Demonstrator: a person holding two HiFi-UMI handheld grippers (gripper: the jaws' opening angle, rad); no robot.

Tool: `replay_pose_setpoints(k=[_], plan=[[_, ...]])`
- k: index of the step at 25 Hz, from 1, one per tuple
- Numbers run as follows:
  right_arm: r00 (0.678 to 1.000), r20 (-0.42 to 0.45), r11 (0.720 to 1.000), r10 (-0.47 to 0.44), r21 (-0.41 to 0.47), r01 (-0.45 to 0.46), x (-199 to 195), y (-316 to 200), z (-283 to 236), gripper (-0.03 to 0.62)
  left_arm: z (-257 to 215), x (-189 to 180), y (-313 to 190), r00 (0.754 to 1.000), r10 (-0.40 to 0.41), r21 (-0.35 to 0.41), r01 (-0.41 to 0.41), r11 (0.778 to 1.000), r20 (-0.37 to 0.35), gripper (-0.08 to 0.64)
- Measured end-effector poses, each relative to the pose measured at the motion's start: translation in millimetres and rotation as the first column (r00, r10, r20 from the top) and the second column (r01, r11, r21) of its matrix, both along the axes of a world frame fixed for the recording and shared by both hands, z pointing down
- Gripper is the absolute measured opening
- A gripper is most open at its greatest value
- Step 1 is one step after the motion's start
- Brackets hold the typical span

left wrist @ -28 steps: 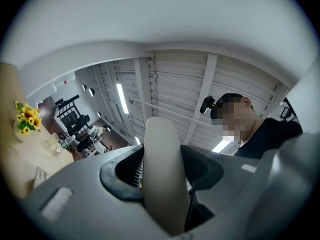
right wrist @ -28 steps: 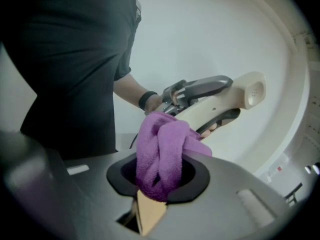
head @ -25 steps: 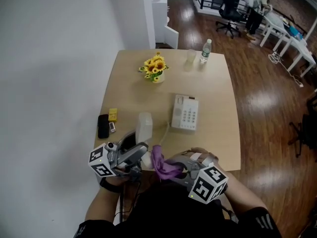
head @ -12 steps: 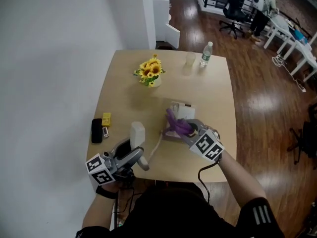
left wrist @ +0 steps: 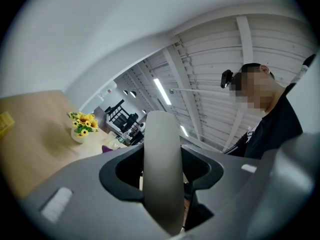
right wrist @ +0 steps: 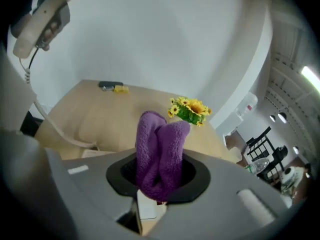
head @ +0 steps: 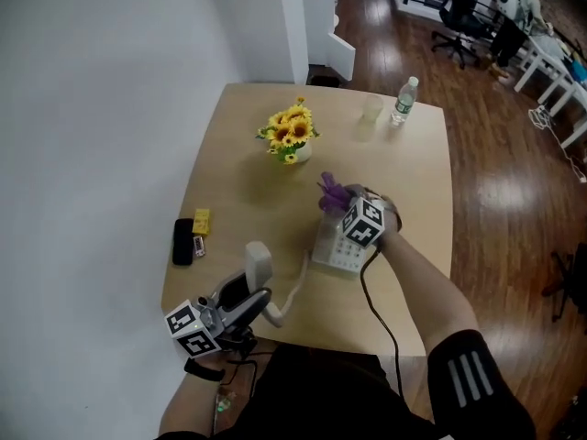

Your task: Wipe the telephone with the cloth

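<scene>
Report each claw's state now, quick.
Left claw: closed on the handset.
Right claw: closed on the cloth.

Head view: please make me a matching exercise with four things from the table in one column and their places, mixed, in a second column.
1. handset
2. purple cloth
3. sunflowers
4. water bottle

A. beside the glass, near the table's far edge
B. in the right gripper, over the telephone
C. in the left gripper, at the near edge
D. left of the cloth, on the far half

Pairs: 1-C, 2-B, 3-D, 4-A
</scene>
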State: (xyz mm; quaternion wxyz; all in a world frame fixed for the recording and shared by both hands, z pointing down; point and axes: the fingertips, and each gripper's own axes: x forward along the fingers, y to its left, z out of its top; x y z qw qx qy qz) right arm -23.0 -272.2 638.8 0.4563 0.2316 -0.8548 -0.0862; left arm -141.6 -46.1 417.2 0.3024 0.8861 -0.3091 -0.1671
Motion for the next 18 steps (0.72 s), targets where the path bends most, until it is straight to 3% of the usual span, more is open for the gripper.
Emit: replay_pose_setpoints(k=[7, 13, 18], plan=[[0.969, -0.195, 0.987, -0.149, -0.085, 0.135, -8.9, 8.5, 78.2, 0.094, 14.1, -4.5, -2.0, 0.998, -0.055, -0.039, 0.056, 0.998, 0.028, 0.218], [0.969, -0.184, 0.978, -0.163, -0.163, 0.134, -14.8, 45.0, 82.3, 0.094, 18.9, -4.6, -7.7, 0.998, -0.056, -0.047, 0.057, 0.997, 0.033, 0.218], [0.965, -0.157, 0.972, -0.210, -0.140, 0.188, -22.7, 81.7, 98.5, 0.092, 15.2, 1.4, -11.5, 0.999, -0.037, -0.032, 0.038, 0.999, 0.028, 0.218]])
